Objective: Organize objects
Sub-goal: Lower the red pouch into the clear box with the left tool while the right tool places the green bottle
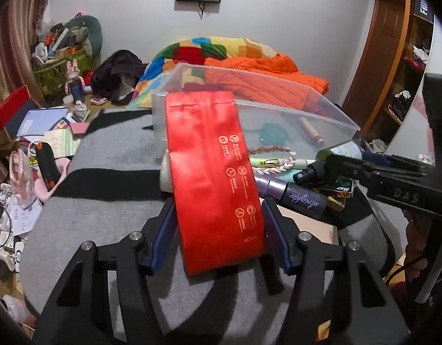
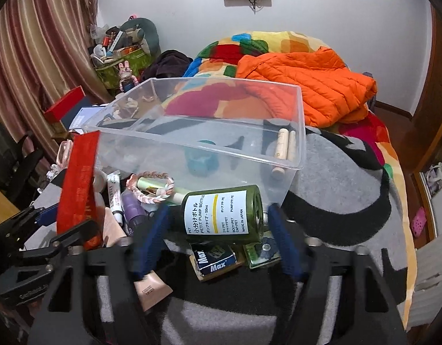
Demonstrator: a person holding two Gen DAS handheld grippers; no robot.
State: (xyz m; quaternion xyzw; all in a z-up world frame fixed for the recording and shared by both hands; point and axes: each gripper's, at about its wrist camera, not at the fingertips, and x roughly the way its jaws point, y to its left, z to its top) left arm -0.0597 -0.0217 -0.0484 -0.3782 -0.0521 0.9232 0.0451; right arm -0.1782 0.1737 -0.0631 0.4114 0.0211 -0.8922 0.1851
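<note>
Left gripper [image 1: 219, 238] has its 2 blue pads pressed on the sides of a red foil pouch [image 1: 213, 172], gripping it near its bottom end; the pouch stands tilted, its top leaning against the near wall of the clear plastic bin [image 1: 330, 115]. From the right wrist view the same pouch [image 2: 77, 184] shows edge-on at the left, beside the bin's [image 2: 192, 109] near left corner.

Right gripper [image 2: 221, 230] sits around a green pump bottle [image 2: 223, 212] lying on its side, white label up. The right pad looks to be touching the bottle's base, the left pad is just beside the cap end, and whether the grip is firm I cannot tell. In the left wrist view that gripper [image 1: 333, 164] comes in from the right with the bottle [image 1: 340, 151] at its tip.

All of it rests on a grey and black rug [image 2: 335, 178] spread over the bed. Inside the bin lie a teal item [image 2: 199, 159] and 2 pale wooden sticks [image 2: 284, 143] against its right wall. Along the bin's near wall is a pile: a braided pink and white bracelet [image 2: 150, 188], a purple tube [image 2: 131, 210], a white tube [image 2: 114, 198] and a small blue box marked Max [image 2: 213, 260] under the bottle. An orange quilted jacket [image 2: 307, 92] lies on the bright blanket [image 2: 221, 49] beyond the bin
</note>
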